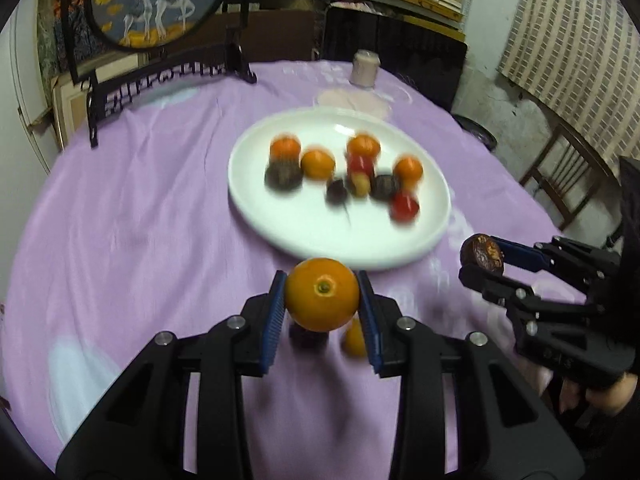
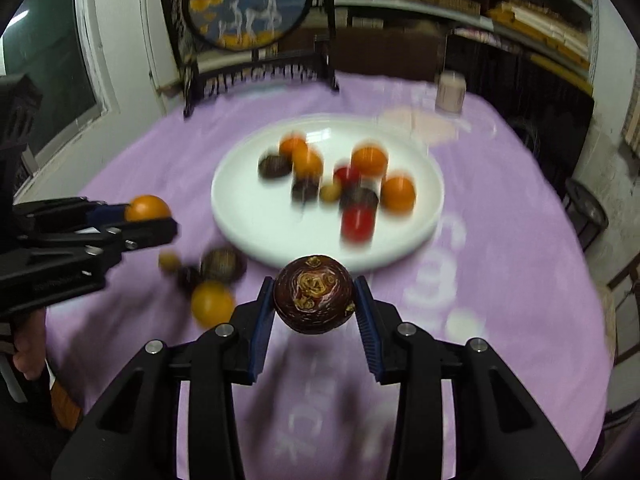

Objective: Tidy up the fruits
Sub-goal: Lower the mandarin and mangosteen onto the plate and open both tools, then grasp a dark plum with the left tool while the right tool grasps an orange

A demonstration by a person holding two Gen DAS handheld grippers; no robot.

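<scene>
Left gripper: clamped on round orange citrus | Right gripper: clamped on dark purple round fruit | Ahead: round white plate, about ten fruits loaded | Remaining: four loose fruits on purple cloth below left gripper.

Both views are dim indoor shots with a purple-tinted, evenly lit surface and dark corners where the fisheye circle cuts off. Straight lines bend toward the edges. The white plate is the brightest area, with a soft glare patch on its far side. The fruit on the plate is smeared by motion blur, as are the loose pieces near the plate, while the held orange and the dark fruit stay sharp.
</scene>
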